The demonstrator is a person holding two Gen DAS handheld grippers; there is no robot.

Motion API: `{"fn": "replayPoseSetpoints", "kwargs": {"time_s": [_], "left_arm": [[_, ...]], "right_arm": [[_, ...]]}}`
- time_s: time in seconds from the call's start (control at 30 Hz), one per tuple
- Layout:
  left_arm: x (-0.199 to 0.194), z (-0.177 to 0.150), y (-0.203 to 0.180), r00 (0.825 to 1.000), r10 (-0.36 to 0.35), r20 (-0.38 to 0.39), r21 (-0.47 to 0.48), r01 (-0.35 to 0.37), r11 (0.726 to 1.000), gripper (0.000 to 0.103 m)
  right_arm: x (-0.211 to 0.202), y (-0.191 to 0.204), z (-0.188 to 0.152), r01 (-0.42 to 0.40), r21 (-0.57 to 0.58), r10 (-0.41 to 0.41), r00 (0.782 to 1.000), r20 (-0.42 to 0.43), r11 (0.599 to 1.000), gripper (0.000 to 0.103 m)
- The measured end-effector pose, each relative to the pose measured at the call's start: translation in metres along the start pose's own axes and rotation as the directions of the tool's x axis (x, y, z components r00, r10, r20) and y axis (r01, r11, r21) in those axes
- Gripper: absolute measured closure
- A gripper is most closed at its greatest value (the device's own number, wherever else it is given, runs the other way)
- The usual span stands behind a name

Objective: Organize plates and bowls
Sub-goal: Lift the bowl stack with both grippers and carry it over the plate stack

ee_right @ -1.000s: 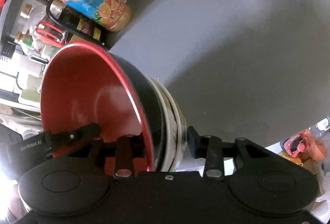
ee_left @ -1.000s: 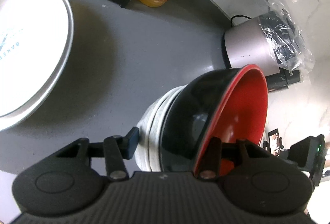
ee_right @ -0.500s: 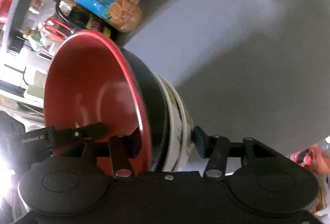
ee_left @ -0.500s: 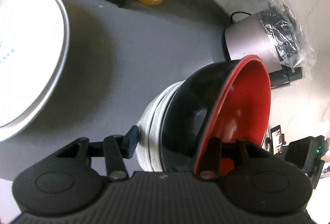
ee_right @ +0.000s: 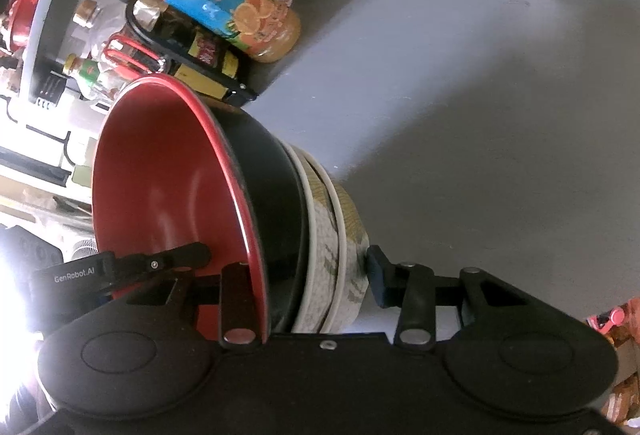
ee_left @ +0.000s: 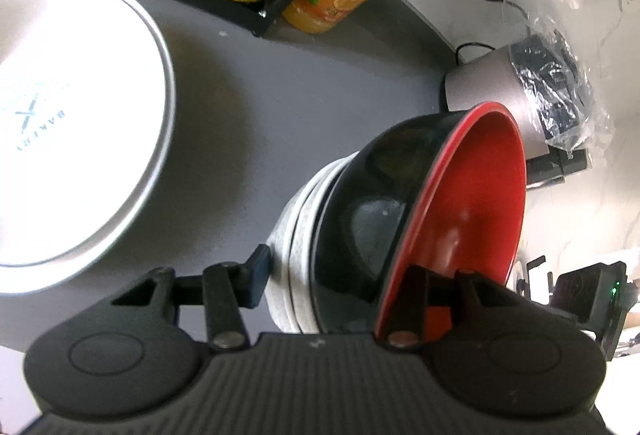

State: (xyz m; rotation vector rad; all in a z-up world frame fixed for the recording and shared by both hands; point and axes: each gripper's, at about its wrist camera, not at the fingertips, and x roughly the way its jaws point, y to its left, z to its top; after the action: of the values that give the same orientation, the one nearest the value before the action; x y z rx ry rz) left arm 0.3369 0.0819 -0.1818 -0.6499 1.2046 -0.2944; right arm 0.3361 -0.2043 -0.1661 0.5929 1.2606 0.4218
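Red-lined black glossy bowl [ee_left: 460, 203]: nested in two white patterned ceramic bowls [ee_left: 292, 235], stack tipped on its side above the grey countertop [ee_left: 248, 107].
Left gripper [ee_left: 340, 275]: clamped across the stack, one finger inside the red bowl, the other on the white bowl's base.
Right gripper [ee_right: 304, 275]: gripped likewise.
Large round white plate [ee_left: 76, 123]: at countertop's left edge.
Orange juice bottle [ee_right: 216, 3]: beside black wire rack [ee_right: 188, 47], countertop's back edge.

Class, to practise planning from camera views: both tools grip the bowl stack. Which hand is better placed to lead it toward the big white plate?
Left, probably. The left tool clamps the bowl stack with the white plate lying just beyond its left finger; the right tool sees no plate.
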Motion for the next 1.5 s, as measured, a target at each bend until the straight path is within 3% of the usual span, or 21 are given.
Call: {"fn": "replayPoseSetpoints", "kwargs": {"time_s": [0.3, 0.87, 1.5], "left_arm": [[-0.032, 0.015, 0.013, 0.998, -0.001, 0.058, -0.006, 0.001, 1.0, 0.057], [-0.121, 0.045, 0.073, 0.988, 0.003, 0.157, -0.048, 0.005, 0.999, 0.057], [-0.144, 0.084, 0.141, 0.991, -0.005, 0.133, -0.058, 0.013, 0.998, 0.057]], "right_arm": [[0.011, 0.034, 0.01, -0.024, -0.047, 0.024, 1.0, -0.003, 0.999, 0.063], [0.051, 0.138, 0.019, -0.068, -0.147, 0.065, 0.998, -0.023, 0.987, 0.064], [0.106, 0.196, 0.01, -0.035, -0.113, 0.032, 0.999, -0.025, 0.993, 0.064]]}}
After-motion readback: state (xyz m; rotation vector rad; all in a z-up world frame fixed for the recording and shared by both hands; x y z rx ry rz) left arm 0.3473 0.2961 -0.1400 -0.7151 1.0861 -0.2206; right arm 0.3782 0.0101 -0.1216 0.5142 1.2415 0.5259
